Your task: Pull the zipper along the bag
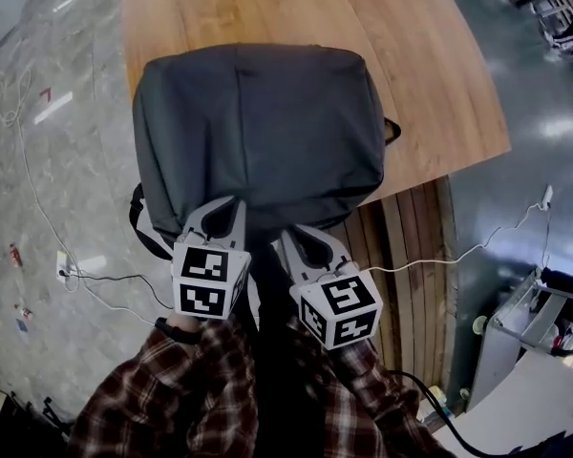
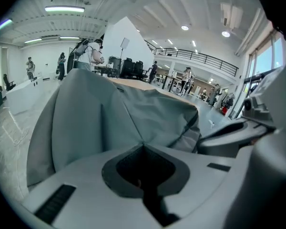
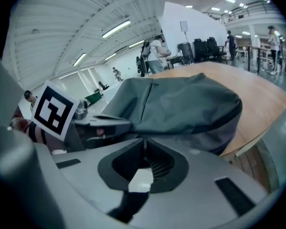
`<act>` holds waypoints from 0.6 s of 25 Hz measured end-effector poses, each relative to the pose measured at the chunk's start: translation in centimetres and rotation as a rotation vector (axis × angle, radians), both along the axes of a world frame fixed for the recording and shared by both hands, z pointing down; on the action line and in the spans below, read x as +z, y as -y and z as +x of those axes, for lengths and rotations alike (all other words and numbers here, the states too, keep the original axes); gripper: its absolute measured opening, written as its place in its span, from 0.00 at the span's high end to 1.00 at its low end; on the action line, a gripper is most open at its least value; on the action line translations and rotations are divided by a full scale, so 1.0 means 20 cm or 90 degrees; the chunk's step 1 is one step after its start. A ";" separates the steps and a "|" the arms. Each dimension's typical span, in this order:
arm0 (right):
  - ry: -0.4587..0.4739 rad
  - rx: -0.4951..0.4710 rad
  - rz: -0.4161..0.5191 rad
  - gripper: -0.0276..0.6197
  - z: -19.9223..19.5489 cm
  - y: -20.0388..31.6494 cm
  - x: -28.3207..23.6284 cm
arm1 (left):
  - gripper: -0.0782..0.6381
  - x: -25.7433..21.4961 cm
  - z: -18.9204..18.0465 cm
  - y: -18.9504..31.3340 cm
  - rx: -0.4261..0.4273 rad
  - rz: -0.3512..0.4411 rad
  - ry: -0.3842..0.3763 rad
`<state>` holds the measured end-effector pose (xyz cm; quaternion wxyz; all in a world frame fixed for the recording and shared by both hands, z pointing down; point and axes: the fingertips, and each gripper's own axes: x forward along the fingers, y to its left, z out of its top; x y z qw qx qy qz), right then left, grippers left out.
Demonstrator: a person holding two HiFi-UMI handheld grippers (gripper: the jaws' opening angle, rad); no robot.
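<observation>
Left hand-held gripper (image 1: 227,201) clenched on bag (image 1: 258,122) fabric, off counter (image 1: 411,65) near edge. Right hand-held gripper (image 1: 294,237) clenched too, contents unclear. Bag on counter, overhanging near edge.

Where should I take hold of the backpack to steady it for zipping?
Take the backpack by its near edge, coming from the person's side. It lies flat on the table with that soft edge overhanging toward the person, so jaws can probably close over a fold there. No zipper pull shows.
</observation>
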<state>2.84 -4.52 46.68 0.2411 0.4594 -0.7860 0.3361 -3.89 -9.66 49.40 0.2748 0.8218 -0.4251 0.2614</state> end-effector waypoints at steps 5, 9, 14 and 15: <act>0.027 -0.054 -0.116 0.90 -0.08 -0.15 0.16 | 0.88 0.01 0.01 0.00 -0.001 0.001 0.002; 0.038 -0.064 -0.146 0.84 -0.14 -0.16 0.22 | 0.88 0.01 0.01 0.00 0.000 -0.003 -0.005; 0.038 -0.072 -0.163 0.84 -0.19 -0.14 0.25 | 0.88 0.01 0.01 0.01 0.000 -0.006 -0.015; 0.039 -0.079 -0.167 0.84 -0.20 -0.14 0.25 | 0.88 0.01 0.00 0.01 0.000 -0.009 -0.015</act>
